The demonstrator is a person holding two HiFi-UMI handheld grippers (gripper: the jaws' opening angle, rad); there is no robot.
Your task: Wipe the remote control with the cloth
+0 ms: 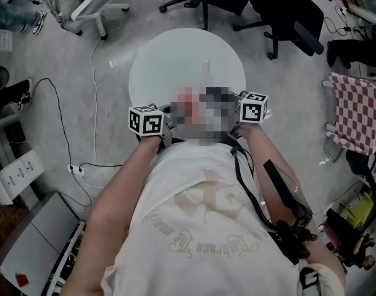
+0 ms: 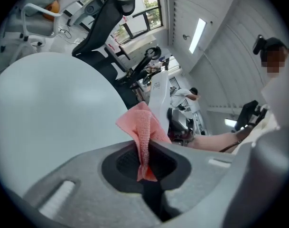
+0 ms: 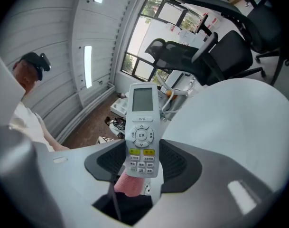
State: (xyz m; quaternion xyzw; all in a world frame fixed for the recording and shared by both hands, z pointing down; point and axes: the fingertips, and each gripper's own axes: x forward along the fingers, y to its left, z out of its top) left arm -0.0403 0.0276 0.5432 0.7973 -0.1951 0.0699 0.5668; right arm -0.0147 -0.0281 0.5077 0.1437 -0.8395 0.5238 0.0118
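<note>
Pink waffle-weave cloth is pinched in your left gripper. The jaws are closed on a narrow twisted fold of it, and the rest fans out soft and crumpled just past the tips. Your right gripper is clamped on the remote, a slim white plastic bar standing upright between the dark meshed pads. Its grey screen sits at the far end, a round button ring lies mid-way, and yellow and grey keys are at the held end. A bit of pink cloth shows just behind that held end, close to the right jaws.

You hold both grippers close together in front of your chest, by the near edge of the table, which is round, smooth and pale. Beyond the grippers, black office chairs stand on a grey speckled floor. A thin cable trails well to the left of your left gripper. A red-and-white checked fabric hangs off to the right of your right gripper. Ribbed white wall panels and windows rise behind the remote.
</note>
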